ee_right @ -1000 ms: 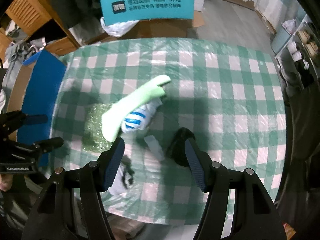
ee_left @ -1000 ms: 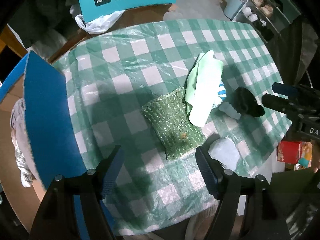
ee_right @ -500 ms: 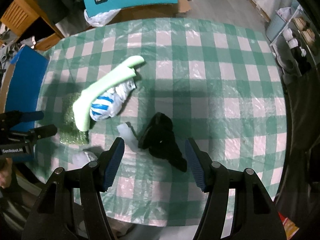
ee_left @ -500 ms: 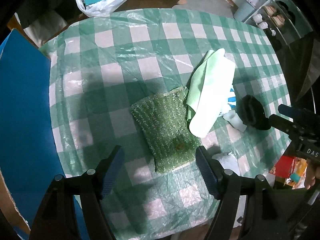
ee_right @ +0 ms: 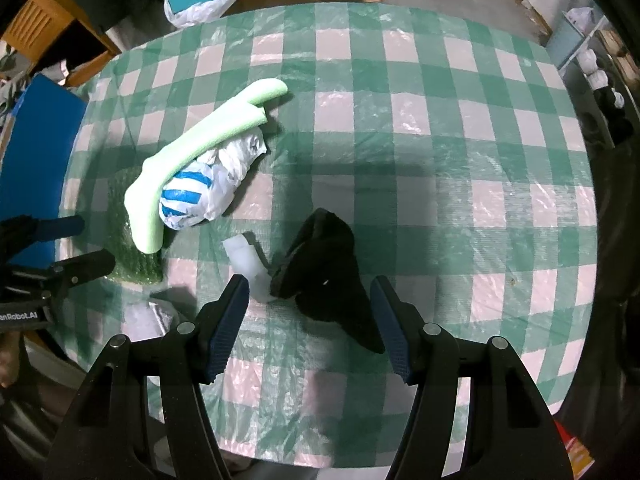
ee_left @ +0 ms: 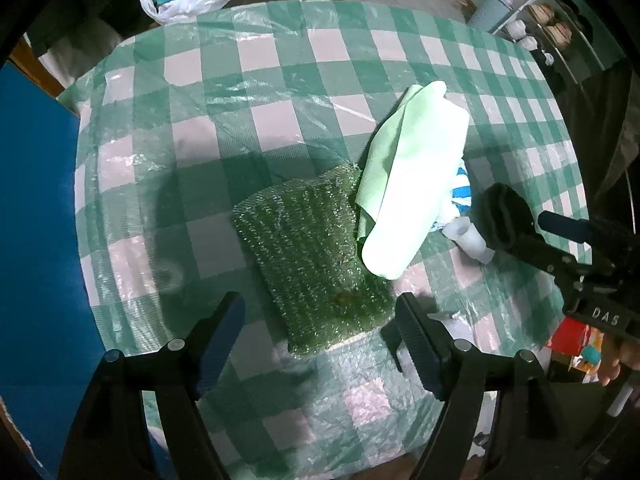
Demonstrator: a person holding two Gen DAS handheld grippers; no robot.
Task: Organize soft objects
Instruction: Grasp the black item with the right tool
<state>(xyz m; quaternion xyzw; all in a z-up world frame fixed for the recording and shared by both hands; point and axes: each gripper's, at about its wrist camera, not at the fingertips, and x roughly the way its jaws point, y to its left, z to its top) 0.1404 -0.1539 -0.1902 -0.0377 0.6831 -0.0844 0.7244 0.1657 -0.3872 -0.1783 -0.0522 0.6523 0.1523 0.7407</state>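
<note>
Jaws of the left gripper (ee_left: 318,334) are opening, hovering over the green bubble-wrap sheet's (ee_left: 310,256) near end; right gripper (ee_right: 308,316), open, is straddling the black cloth (ee_right: 326,268) lying lengthwise between them.

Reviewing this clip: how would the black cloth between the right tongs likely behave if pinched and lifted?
The black cloth lies crumpled and folded on the checked tablecloth, so it would probably droop limply. It looks thin, so likely light. Lifting it may nudge the white foam piece, which looks to be touching its edge.
</note>
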